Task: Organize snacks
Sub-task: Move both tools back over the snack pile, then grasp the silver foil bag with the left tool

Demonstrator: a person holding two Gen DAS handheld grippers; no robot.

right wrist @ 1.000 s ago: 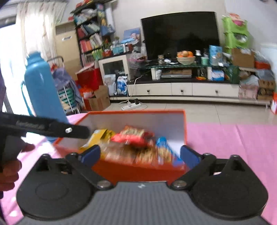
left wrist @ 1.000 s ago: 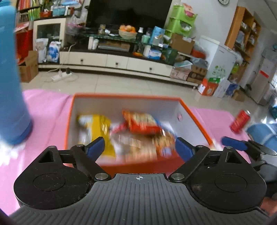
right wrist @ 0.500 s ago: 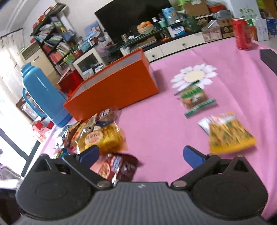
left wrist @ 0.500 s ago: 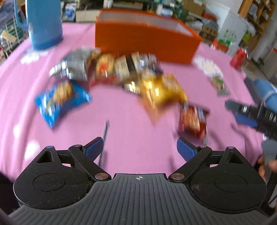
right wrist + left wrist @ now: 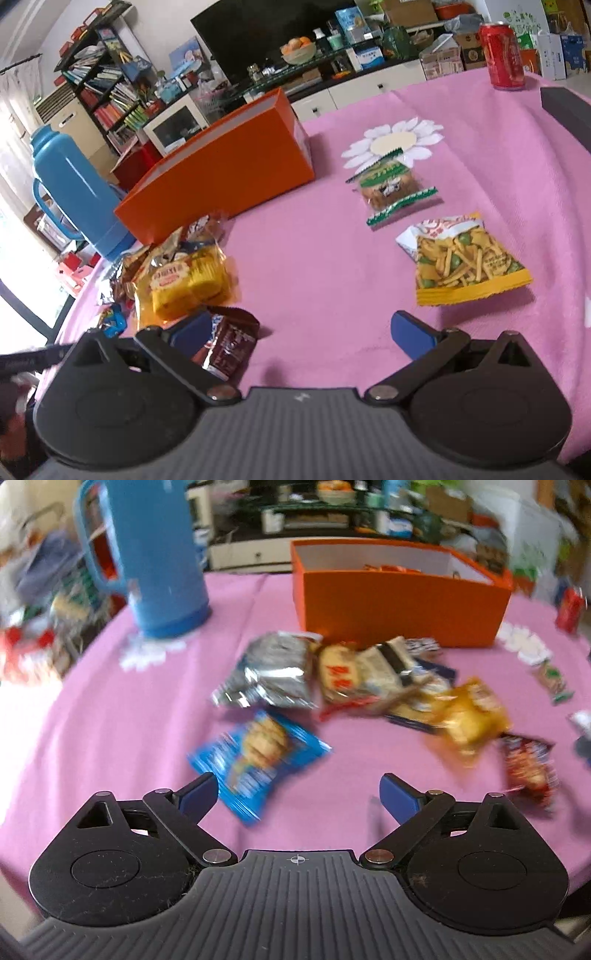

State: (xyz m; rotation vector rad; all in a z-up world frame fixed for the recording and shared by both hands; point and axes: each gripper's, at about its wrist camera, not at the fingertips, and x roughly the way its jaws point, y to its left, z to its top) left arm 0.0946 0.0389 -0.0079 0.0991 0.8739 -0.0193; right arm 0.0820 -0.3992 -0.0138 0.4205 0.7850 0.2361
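Note:
An orange box stands at the back of a pink tablecloth, with orange packets just showing inside. In front of it lie several snack packets: a silver one, a blue one, a yellow one and a dark red one. My left gripper is open and empty, just short of the blue packet. My right gripper is open and empty; the dark red packet lies by its left finger. A green-edged packet and a yellow pea-snack packet lie ahead to the right.
A tall blue thermos stands left of the box, also in the right wrist view. A red can stands at the far right. A dark object lies at the right edge. The table edge curves away on the left.
Both grippers pulled back from above the box to low over the tablecloth. The left view then swung left, closer to the blue packet. Both stayed open.

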